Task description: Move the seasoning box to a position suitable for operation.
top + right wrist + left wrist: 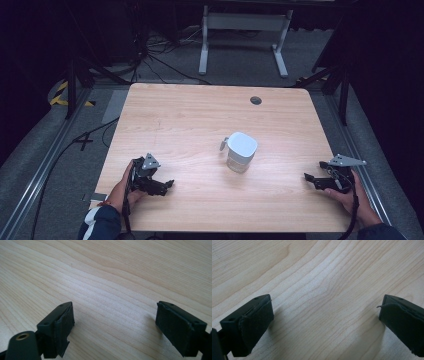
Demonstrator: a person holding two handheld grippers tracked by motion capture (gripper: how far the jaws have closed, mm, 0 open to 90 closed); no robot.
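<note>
A clear plastic jug with a white lid and a small handle on its left stands upright near the middle of the wooden table. My left gripper rests low over the table's front left, held in a hand, well to the left of the jug. In the left gripper view its jaws stand wide apart over bare wood, gripper midpoint. My right gripper sits at the front right, to the right of the jug. It is open too, with nothing between its fingers.
A dark round grommet hole lies near the table's far edge. Beyond the table stand a white frame and loose cables on the grey floor. Metal rails run along both sides of the table.
</note>
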